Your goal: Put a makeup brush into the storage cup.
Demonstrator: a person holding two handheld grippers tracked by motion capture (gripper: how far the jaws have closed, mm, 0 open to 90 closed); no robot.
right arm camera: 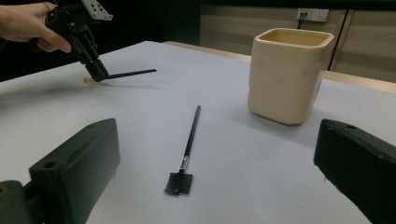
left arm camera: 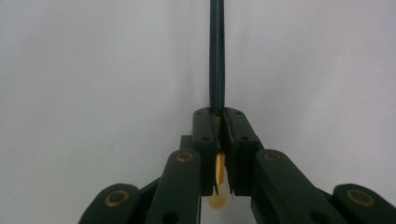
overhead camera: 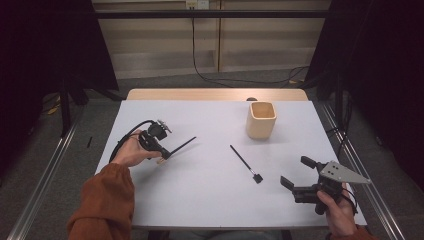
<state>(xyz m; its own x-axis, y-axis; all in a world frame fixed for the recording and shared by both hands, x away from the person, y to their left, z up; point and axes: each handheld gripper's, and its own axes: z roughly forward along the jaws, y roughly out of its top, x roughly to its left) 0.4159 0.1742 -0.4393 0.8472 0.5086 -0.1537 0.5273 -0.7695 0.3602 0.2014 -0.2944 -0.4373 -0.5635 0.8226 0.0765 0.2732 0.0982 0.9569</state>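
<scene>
My left gripper [overhead camera: 164, 156] is at the table's left side, shut on a thin dark brush [overhead camera: 182, 145] near its tan end. In the left gripper view the pads [left arm camera: 205, 126] pinch the handle [left arm camera: 217, 56], which runs straight ahead. The right gripper view shows that gripper [right arm camera: 99, 73] at far left, holding the thin dark brush [right arm camera: 130, 73] about level, low over the table. A second black brush [overhead camera: 245, 163] with a small comb head lies flat mid-table; it lies ahead of my right gripper's jaws [right arm camera: 189, 140]. My right gripper [overhead camera: 295, 171] is open and empty at the front right.
A cream square cup [overhead camera: 261, 120] stands upright at the back right, seen close in the right gripper view [right arm camera: 287, 74]. The white table sheet [overhead camera: 210, 200] ends at a wooden strip [overhead camera: 215, 94] at the back. Metal rails run along both sides.
</scene>
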